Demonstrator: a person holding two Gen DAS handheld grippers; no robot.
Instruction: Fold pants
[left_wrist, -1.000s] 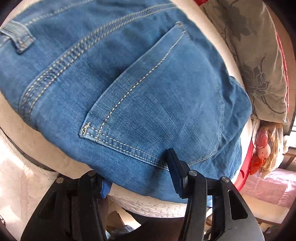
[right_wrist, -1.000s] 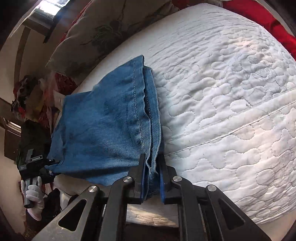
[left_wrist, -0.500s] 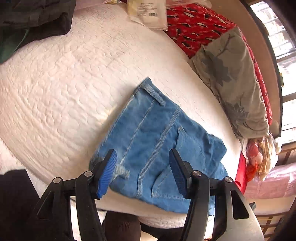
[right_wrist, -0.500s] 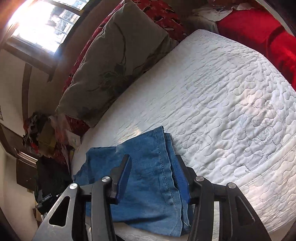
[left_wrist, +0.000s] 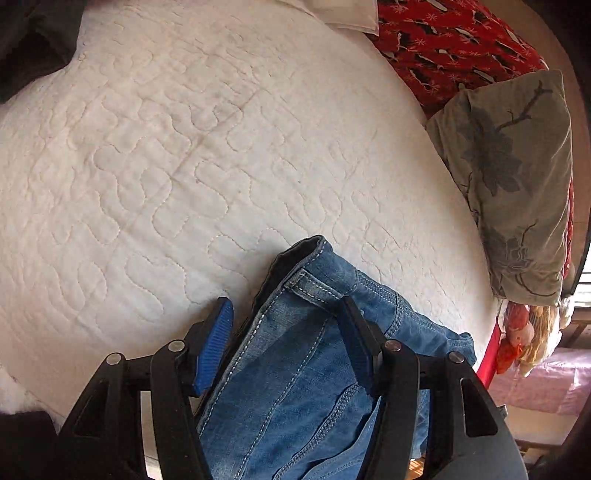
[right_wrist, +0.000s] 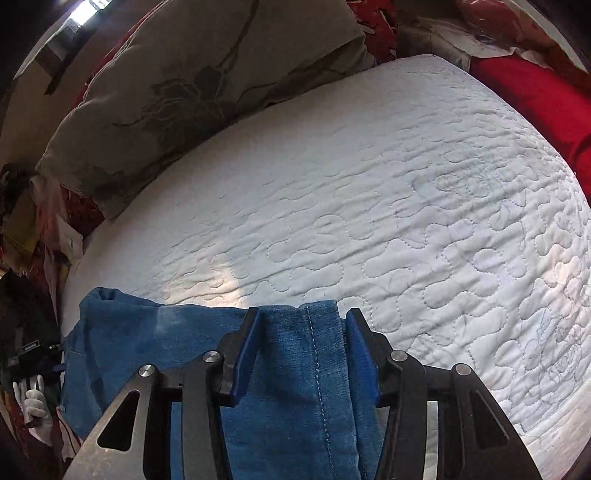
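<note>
Folded blue jeans (left_wrist: 295, 376) lie at the near edge of the white quilted mattress (left_wrist: 207, 155). In the left wrist view my left gripper (left_wrist: 288, 328) is open, its jaws straddling the waistband corner with a belt loop. In the right wrist view my right gripper (right_wrist: 301, 343) is open around the seamed folded edge of the jeans (right_wrist: 288, 398). I cannot tell whether the fingers touch the cloth. The rest of the jeans is hidden under the grippers.
A grey flowered pillow (left_wrist: 517, 177) lies at the mattress side, also in the right wrist view (right_wrist: 177, 88). Red patterned bedding (left_wrist: 436, 48) lies beyond it, red cloth (right_wrist: 535, 99) at the far right. Dark clothes (left_wrist: 33, 40) are at the far left corner.
One second ago the right gripper was shut on the jeans edge; it opened. Both grippers pulled back and up, then came down again over the jeans edges.
</note>
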